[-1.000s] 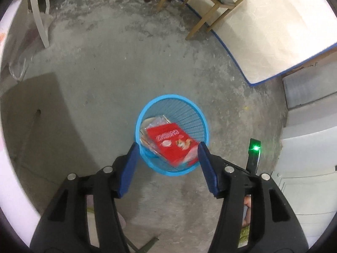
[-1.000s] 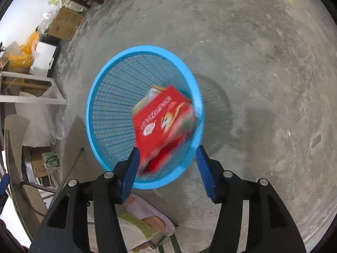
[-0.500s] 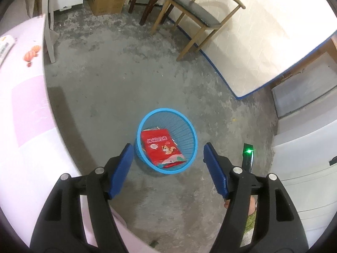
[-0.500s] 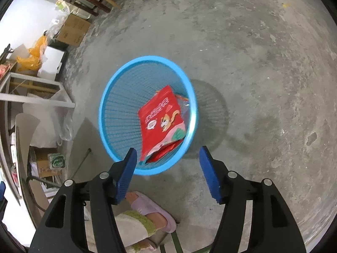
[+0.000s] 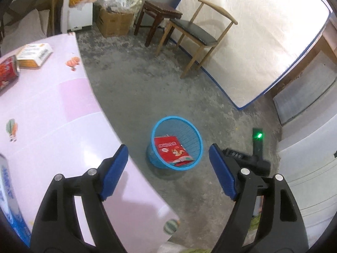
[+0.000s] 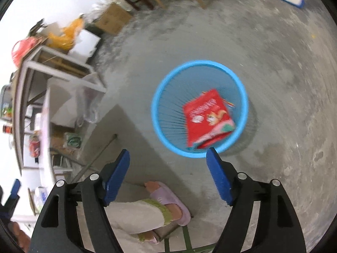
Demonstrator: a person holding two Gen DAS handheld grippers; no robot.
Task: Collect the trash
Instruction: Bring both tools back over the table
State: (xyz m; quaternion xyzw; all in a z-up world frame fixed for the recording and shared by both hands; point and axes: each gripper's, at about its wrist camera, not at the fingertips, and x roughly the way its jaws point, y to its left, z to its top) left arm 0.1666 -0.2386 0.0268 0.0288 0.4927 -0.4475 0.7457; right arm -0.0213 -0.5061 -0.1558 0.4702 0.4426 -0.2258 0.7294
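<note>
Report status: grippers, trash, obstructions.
Both hand-held grippers, left and right, open, empty. Red packet in blue bin. Nothing blocking bin.

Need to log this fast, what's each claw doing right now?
Left claw: open, holding nothing.
Right claw: open, holding nothing.

Wooden chair (image 5: 200, 35) beside dark stool (image 5: 160, 19); cardboard box (image 5: 114, 22), contents unclear.
</note>
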